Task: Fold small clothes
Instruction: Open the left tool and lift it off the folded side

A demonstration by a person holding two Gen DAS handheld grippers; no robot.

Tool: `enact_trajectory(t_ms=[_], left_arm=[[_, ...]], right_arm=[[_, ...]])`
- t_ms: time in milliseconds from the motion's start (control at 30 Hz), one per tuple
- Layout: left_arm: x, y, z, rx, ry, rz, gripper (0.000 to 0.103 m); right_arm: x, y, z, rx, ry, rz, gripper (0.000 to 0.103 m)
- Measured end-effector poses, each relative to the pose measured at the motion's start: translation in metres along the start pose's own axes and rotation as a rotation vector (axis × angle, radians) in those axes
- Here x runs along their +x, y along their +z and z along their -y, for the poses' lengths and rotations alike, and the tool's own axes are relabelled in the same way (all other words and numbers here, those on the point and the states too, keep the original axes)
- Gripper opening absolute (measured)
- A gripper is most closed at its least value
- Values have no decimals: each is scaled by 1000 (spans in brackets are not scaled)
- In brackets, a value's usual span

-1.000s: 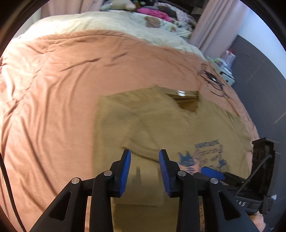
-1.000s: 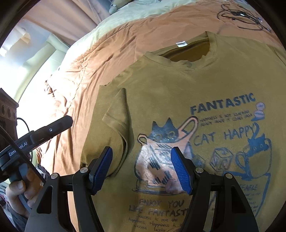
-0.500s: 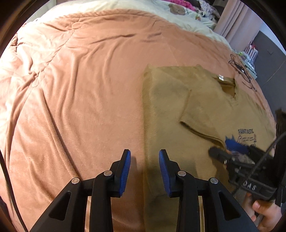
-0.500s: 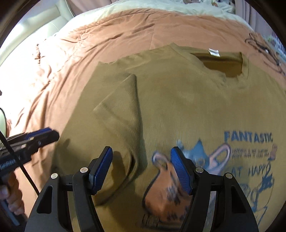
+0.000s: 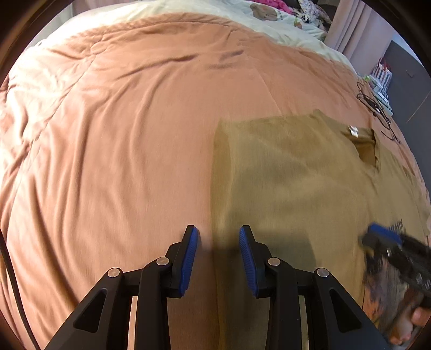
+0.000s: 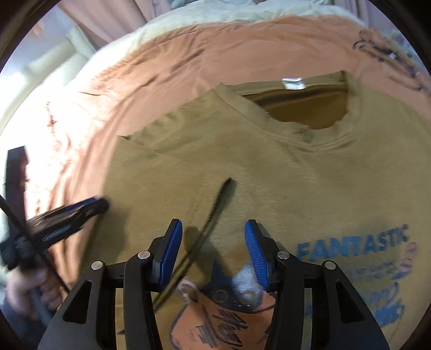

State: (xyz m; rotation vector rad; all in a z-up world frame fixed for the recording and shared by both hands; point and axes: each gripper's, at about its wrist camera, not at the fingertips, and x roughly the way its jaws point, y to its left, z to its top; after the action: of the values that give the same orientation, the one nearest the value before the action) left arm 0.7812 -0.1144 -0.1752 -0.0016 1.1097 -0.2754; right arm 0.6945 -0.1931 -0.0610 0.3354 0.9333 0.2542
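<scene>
An olive-tan T-shirt point(image 6: 282, 175) with a blue "FANTASTIC" cat print lies face up on the orange bedspread point(image 5: 121, 134), neck at the far side. Its left sleeve is folded in over the body. In the left wrist view the shirt point(image 5: 296, 183) fills the right half. My left gripper point(image 5: 218, 242) is open and empty, straddling the shirt's left folded edge. My right gripper point(image 6: 212, 237) is open and empty above the chest, just over the print. The left gripper also shows blurred in the right wrist view point(image 6: 80, 207).
A cream blanket point(image 5: 188, 8) and pillows lie at the bed's far end. A black cable point(image 5: 374, 107) lies on the bedspread beyond the collar. A nightstand with items point(image 5: 379, 83) and a curtain stand at the far right.
Both grippers have moved: the left one slid onto the shirt's left edge, the right one moved up toward the collar. Both stayed open.
</scene>
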Motion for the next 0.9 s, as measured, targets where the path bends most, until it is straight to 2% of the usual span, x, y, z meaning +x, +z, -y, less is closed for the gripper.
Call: enact_trajectory(t_ms=[67,167,233,267,300,400,467,500,567,633,733,767,833,867,900], left_arm=[[8,12,0,7,8,2,35],[15,24,-1,3,16,19,35],[19,32,-2,-10,24,28,35],[22,36,-2,-9,35,35,35],[24,39,-1,-6,44,40,35],[29,47,-3,-19,80,64,38],[31,52,-5,-39,123,83,45],[33,54,-5,-36,152,84,51],[30,56,-4,-35,170,90,52],[24,52,-5,-42,175,92,52],[9,44,-8,-38,182,85,52],[1,39,-10,-46,174,83,52],[-12,32,-12,-60,149,88,52],[-19,27,-11,-66,142,86,52],[-27,22,-10,-68,132,81,52]], right_arm=[[4,3,5,14,66,-11,46],[9,6,10,27,71,-3,46],[11,7,12,36,45,9,32],[12,8,13,43,18,7,19],[14,11,16,54,1,6,12],[16,12,22,81,-3,8,3],[15,10,26,80,-24,20,2],[15,10,28,84,-27,25,2],[12,11,25,72,-58,43,2],[1,8,17,26,-110,78,8],[-6,4,10,15,-88,68,8],[-10,1,10,17,-76,65,12],[-22,-4,13,16,-71,68,33],[-30,-7,13,17,-65,74,51],[-38,-11,13,16,-61,81,57]])
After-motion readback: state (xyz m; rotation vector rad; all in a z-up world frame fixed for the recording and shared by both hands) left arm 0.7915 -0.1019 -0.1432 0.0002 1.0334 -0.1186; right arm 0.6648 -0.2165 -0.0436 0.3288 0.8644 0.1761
